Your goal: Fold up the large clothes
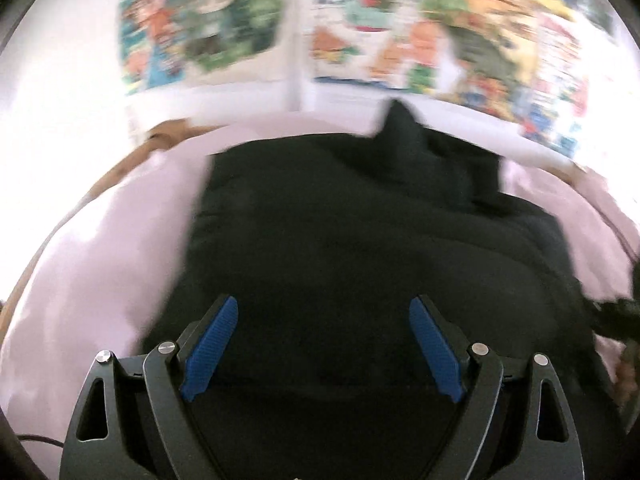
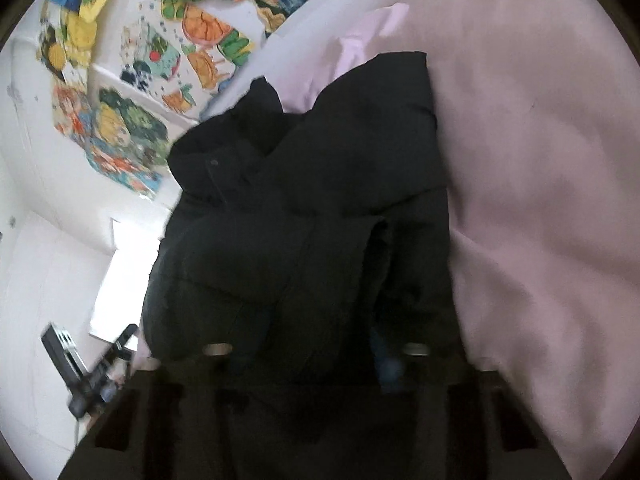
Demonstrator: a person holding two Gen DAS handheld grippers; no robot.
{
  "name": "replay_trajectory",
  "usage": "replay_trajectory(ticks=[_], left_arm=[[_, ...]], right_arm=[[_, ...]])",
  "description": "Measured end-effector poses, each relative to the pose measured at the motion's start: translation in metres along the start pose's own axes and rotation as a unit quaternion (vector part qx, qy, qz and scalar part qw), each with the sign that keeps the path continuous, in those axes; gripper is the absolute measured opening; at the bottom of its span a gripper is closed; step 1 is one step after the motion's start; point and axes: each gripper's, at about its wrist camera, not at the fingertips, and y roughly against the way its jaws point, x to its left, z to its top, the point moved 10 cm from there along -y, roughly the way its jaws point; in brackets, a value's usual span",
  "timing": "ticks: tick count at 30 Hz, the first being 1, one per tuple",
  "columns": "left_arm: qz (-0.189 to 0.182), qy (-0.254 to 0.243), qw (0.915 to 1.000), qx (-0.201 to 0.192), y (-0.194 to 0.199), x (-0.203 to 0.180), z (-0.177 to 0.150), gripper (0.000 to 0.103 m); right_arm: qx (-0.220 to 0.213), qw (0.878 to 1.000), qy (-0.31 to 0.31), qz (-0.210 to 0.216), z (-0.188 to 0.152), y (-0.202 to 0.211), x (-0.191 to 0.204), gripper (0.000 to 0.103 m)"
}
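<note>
A large black padded jacket (image 1: 340, 220) lies on a pale pink sheet (image 1: 100, 248). My left gripper (image 1: 323, 320) is open just above the jacket's near part, its blue pads (image 1: 210, 352) wide apart with nothing between them. In the right wrist view the jacket (image 2: 320, 200) is bunched and folded over itself, with a snap button near its collar. My right gripper (image 2: 316, 360) is in deep shadow under the black fabric. Only a trace of one blue pad (image 2: 386, 364) shows, so its jaw state is unclear.
The pink sheet (image 2: 540, 160) covers the bed around the jacket. Colourful cartoon posters (image 1: 380, 28) hang on the white wall behind. The other gripper (image 2: 92, 372) shows at the lower left of the right wrist view. A brown bed edge (image 1: 160, 140) shows at left.
</note>
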Motion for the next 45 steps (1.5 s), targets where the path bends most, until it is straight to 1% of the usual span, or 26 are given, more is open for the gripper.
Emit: replay_trajectory(ticks=[1,3,6,8,10,11,13,15,17,18,21,25,28,32,36,38,39,41,42,43,45], left_arm=[[0.008,0.01,0.9999,0.004,-0.004,0.012,0.002,0.084],[0.013,0.035,0.9993,0.008,-0.007,0.035,0.006,0.084],[0.004,0.068,0.9976,0.005,-0.005,0.059,0.012,0.084],[0.001,0.081,0.9967,0.001,0.001,0.073,0.012,0.084],[0.001,0.085,0.9964,-0.001,0.002,0.078,0.014,0.084],[0.003,0.082,0.9966,0.003,-0.001,0.079,0.013,0.084],[0.017,0.067,0.9974,0.022,-0.012,0.08,0.007,0.084],[0.028,0.057,0.9973,0.037,-0.025,0.081,0.001,0.084],[0.03,0.051,0.9971,0.048,-0.034,0.081,-0.007,0.085],[0.033,0.048,0.997,0.051,-0.038,0.081,-0.011,0.089],[0.046,0.03,0.9972,0.051,-0.046,0.081,-0.019,0.095],[0.063,0.013,0.9965,0.053,-0.06,0.079,-0.027,0.102],[0.075,0.0,0.9958,0.053,-0.069,0.078,-0.033,0.102],[0.076,-0.002,0.9958,0.051,-0.072,0.079,-0.036,0.102],[0.066,0.01,0.9967,0.046,-0.062,0.08,-0.033,0.102],[0.07,0.019,0.9962,0.048,-0.052,0.083,-0.028,0.102],[0.071,0.024,0.996,0.047,-0.046,0.084,-0.026,0.102],[0.062,0.037,0.9968,0.034,-0.034,0.083,-0.017,0.101],[0.052,0.045,0.9974,0.02,-0.027,0.081,-0.01,0.101],[0.042,0.053,0.9977,0.006,-0.02,0.08,-0.003,0.101],[0.008,0.071,0.9972,-0.021,-0.008,0.072,0.013,0.101]], right_arm=[[-0.007,1.0,0.014,-0.014,0.002,0.002,0.002,0.007],[-0.023,0.998,0.044,-0.036,0.007,0.009,0.009,0.006],[-0.068,0.991,0.092,-0.066,0.024,0.031,0.022,0.005],[-0.096,0.987,0.099,-0.078,0.037,0.046,0.023,0.005],[-0.11,0.984,0.102,-0.095,0.043,0.052,0.019,0.005],[-0.107,0.983,0.106,-0.104,0.043,0.049,0.017,0.005],[-0.085,0.983,0.111,-0.123,0.033,0.036,0.007,0.005],[-0.06,0.98,0.117,-0.151,0.021,0.019,-0.005,0.005],[-0.05,0.977,0.123,-0.166,0.014,0.007,-0.014,0.007],[-0.047,0.978,0.119,-0.167,0.012,0.005,-0.018,0.008],[-0.036,0.976,0.122,-0.176,0.01,-0.005,-0.026,0.011],[-0.022,0.965,0.158,-0.209,0.001,-0.023,-0.034,0.011],[-0.01,0.955,0.182,-0.234,-0.002,-0.036,-0.04,0.011],[-0.01,0.95,0.193,-0.247,-0.002,-0.042,-0.043,0.011],[-0.029,0.947,0.198,-0.25,-0.001,-0.033,-0.039,0.012],[-0.041,0.948,0.197,-0.245,0.003,-0.025,-0.034,0.015],[-0.045,0.95,0.193,-0.24,0.006,-0.017,-0.032,0.02],[-0.054,0.953,0.187,-0.231,0.01,0.0,-0.028,0.037],[-0.062,0.956,0.183,-0.222,0.013,0.007,-0.025,0.056],[-0.075,0.958,0.181,-0.211,0.016,0.014,-0.021,0.069],[-0.096,0.958,0.182,-0.199,0.024,0.026,-0.013,0.071]])
